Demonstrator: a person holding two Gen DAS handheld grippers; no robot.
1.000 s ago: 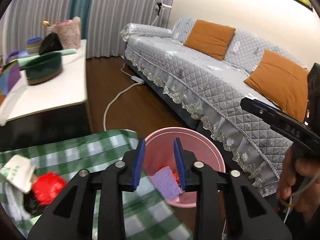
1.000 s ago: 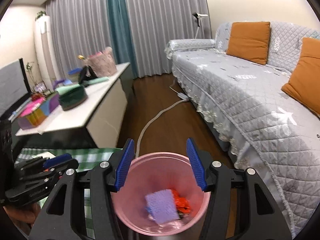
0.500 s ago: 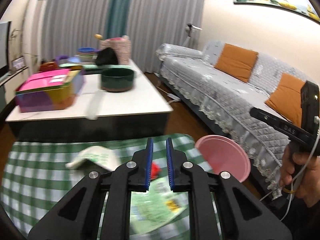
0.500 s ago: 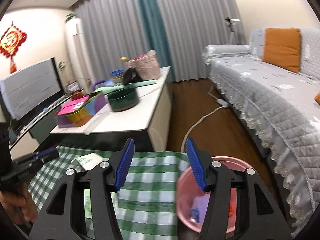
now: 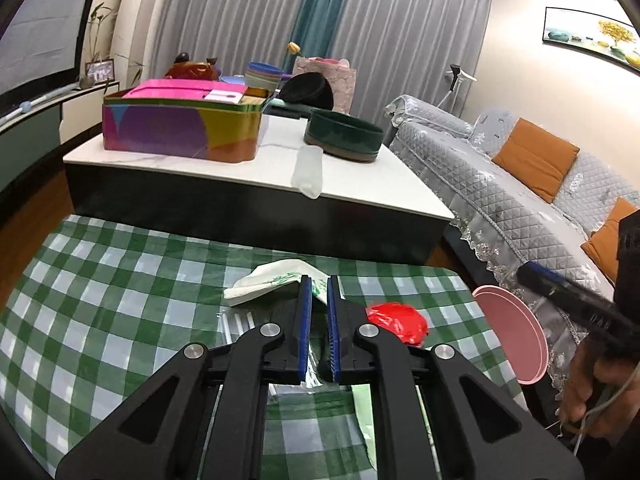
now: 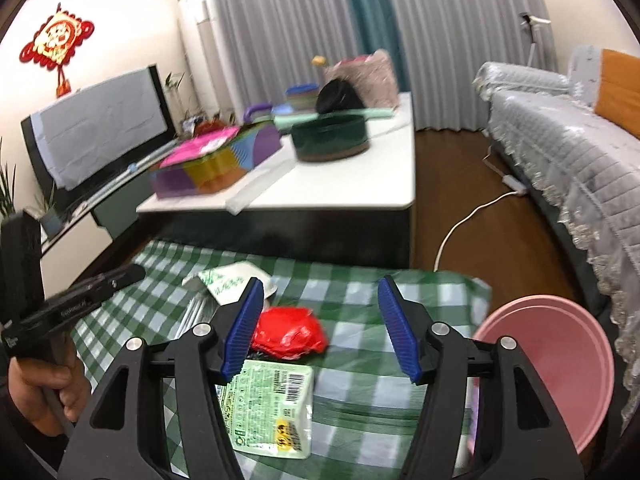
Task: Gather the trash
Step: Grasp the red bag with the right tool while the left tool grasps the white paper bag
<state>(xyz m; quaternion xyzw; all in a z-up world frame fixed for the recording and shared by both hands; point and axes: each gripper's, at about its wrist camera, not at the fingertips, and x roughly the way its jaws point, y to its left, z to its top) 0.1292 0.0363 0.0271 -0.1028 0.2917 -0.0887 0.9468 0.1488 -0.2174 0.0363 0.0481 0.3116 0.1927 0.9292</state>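
A green-checked cloth carries the trash: a crumpled red bag, a white paper wrapper, a green printed packet and clear plastic strips. A pink bin stands at the cloth's right edge. My left gripper is nearly shut and empty, just above the white wrapper. My right gripper is open and empty, above the red bag and the green packet.
A low white table behind the cloth holds a colourful tin, a dark green bowl and other items. A grey sofa runs along the right. A white cable lies on the wood floor.
Both grippers have swung left from above the pink bin to above the cloth. The left gripper's fingers have closed from open to nearly shut. The right gripper stays open.
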